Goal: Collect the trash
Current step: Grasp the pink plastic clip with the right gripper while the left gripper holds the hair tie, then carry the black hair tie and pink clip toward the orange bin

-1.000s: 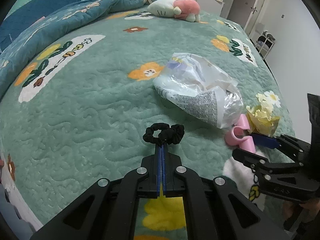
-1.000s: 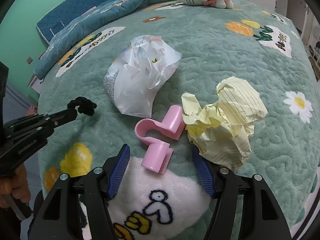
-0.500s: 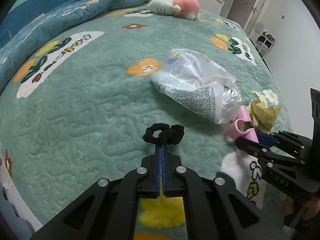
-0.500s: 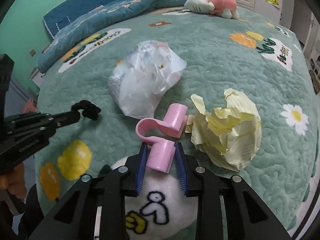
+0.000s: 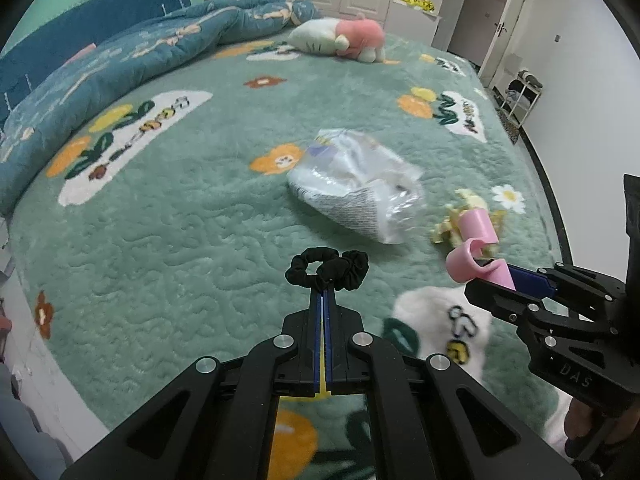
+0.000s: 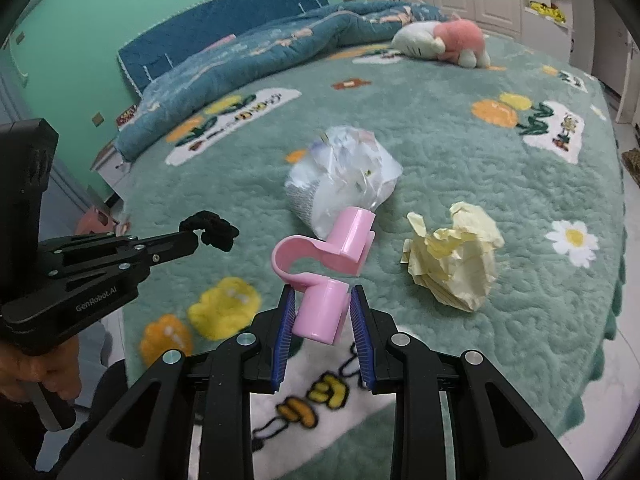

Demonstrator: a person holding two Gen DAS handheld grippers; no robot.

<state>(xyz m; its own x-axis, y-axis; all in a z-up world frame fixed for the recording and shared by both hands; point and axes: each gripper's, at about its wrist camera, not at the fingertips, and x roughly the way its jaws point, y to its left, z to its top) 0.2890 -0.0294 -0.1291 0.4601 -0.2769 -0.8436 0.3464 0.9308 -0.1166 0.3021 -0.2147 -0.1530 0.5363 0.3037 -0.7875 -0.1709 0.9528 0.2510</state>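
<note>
the right gripper (image 6: 323, 314) is now holding the pink plastic clip (image 6: 326, 270). a second ago its fingers were wide apart around the clip, and now they are squeezing one end of it. the clip is coming up off the bed (image 6: 460, 152) and is hanging in the air, with its curly part sticking out in front. in the left view the pink clip (image 5: 474, 254) is showing up above the blanket too.

the left gripper (image 5: 325, 292) is staying the same. its fingers are pressed tight on the black hair tie (image 5: 328, 269), and it is holding the tie just over the bed.

so both hands are full now. two pieces of trash are still lying on the bed: the crinkly plastic bag (image 6: 340, 178) and the yellow paper ball (image 6: 454, 258), which is near the bag. the soft toy (image 6: 442, 42) is far away at the back and is not being touched.

i am guessing the two held things are going to a bin next, but no bin is showing.
</note>
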